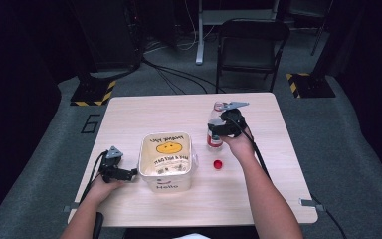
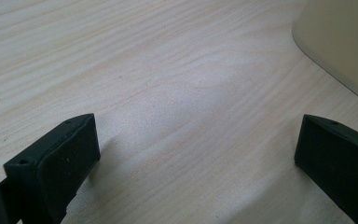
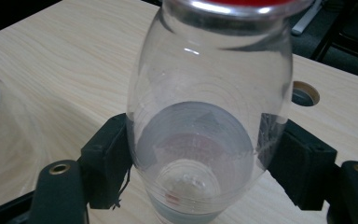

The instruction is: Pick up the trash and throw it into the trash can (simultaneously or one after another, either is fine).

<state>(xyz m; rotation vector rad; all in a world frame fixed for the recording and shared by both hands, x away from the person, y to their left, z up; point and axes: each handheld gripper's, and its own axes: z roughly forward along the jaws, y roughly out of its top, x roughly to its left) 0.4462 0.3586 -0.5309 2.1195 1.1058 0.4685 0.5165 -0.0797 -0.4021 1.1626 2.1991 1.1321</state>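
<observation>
1. R gripper (image 1: 222, 125) is pinching a clear plastic bottle (image 3: 209, 116) w/ both pads touching its sides; no cap on it.
2. Bottle is standing upright on the wooden table (image 1: 258, 194), right of centre.
3. Red cap (image 1: 218, 164) is lying on the table near the bottle's base.
4. L gripper (image 1: 131, 173) is resting spread wide, nothing between jaws, just beside the cream tub (image 1: 165, 154).
</observation>
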